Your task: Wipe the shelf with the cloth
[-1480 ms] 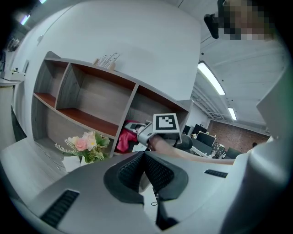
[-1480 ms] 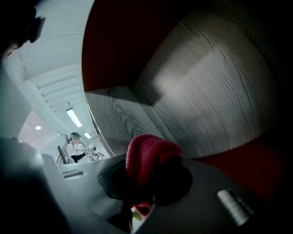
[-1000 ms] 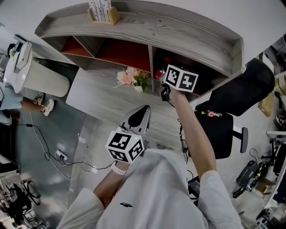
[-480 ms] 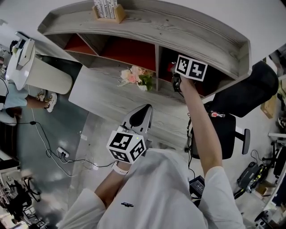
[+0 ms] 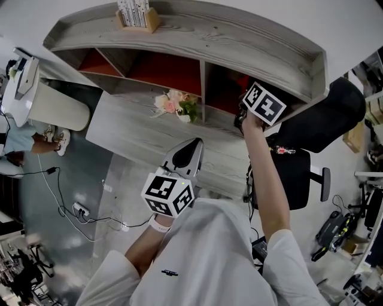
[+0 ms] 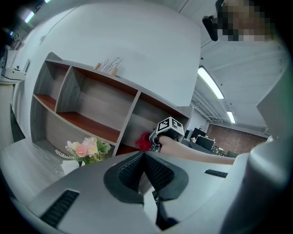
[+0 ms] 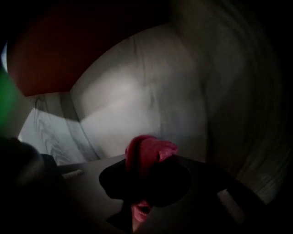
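Cloth (image 7: pixel 147 153): red and bunched, inside the right-hand compartment of the shelf (image 5: pixel 239 42). One fold sticks out past the claw tips towards the pale rear wall. The dim view does not show whether it touches a surface.
Right claw (image 7: pixel 145 177): clamped on the cloth, reaching into that same compartment. Its marker cube sits at the compartment's mouth, under the shelf's top board.
Right arm (image 5: pixel 263 173): stretched out from the person's shoulder to the shelf, in a white sleeve.
Left claw (image 6: pixel 144 170): jaws together with nothing between them. It is held back from the shelf, over the near edge of the desk (image 5: pixel 137 128), and points towards the shelf's middle.
Shelf: grey wood grain with a raised lip round the top board. Upright dividers split it into compartments, and the inner boards are reddish.
Flowers (image 5: pixel 176 104): a small pink and white bunch with green leaves, standing on the desk just in front of the shelf's middle compartment, left of the right claw.
Card holder (image 5: pixel 136 15): a small wooden block holding upright printed cards, on the shelf's top board towards its left end.
Chair (image 5: pixel 299 173): black, to the right of the shelf, beyond the desk's right edge.
Floor (image 5: pixel 66 179): grey, left of the desk and below the shelf's left end, with cables lying across it.
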Demonstrator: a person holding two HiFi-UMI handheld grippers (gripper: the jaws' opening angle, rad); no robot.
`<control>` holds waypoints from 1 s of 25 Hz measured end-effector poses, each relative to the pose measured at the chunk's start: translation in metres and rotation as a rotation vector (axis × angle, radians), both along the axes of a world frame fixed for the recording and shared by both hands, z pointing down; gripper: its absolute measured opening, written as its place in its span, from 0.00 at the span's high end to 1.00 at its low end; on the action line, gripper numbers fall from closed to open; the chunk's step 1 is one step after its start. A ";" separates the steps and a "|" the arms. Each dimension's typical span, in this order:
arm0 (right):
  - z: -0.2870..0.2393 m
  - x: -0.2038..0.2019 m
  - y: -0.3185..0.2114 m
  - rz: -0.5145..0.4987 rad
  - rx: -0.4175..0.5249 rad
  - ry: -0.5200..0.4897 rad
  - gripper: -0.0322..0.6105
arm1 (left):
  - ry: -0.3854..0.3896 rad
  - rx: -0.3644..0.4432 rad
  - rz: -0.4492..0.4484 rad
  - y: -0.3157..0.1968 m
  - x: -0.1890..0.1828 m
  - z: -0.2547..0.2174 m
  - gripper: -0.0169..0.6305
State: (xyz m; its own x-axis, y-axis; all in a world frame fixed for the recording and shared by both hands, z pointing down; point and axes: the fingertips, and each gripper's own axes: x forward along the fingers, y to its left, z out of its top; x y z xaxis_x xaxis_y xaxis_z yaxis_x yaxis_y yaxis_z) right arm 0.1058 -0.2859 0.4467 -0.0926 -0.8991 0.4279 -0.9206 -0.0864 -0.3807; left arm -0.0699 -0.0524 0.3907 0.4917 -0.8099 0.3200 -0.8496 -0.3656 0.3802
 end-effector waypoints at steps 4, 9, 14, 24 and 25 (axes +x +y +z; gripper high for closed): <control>-0.006 0.027 0.010 0.144 0.015 0.062 0.85 | -0.001 -0.005 0.008 0.001 -0.001 0.002 0.97; -0.025 0.055 0.020 0.326 0.064 0.186 0.85 | -0.004 -0.004 0.014 0.001 0.000 0.000 0.98; -0.055 0.062 0.019 0.399 0.178 0.229 0.85 | -0.001 0.000 0.001 0.002 -0.001 -0.002 0.97; -0.104 0.058 0.019 0.386 0.411 0.354 0.86 | -0.010 -0.016 -0.030 0.000 -0.015 0.003 0.97; -0.109 0.057 0.019 0.377 0.441 0.378 0.86 | -0.011 -0.018 -0.028 0.000 -0.014 0.003 0.97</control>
State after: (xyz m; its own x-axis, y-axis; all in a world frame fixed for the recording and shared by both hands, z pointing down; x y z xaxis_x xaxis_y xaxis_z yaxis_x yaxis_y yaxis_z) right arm 0.1626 -0.2666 0.3380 0.3438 -0.9380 -0.0438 -0.9346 -0.3373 -0.1130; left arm -0.0843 -0.0524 0.3941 0.4652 -0.8176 0.3393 -0.8635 -0.3347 0.3773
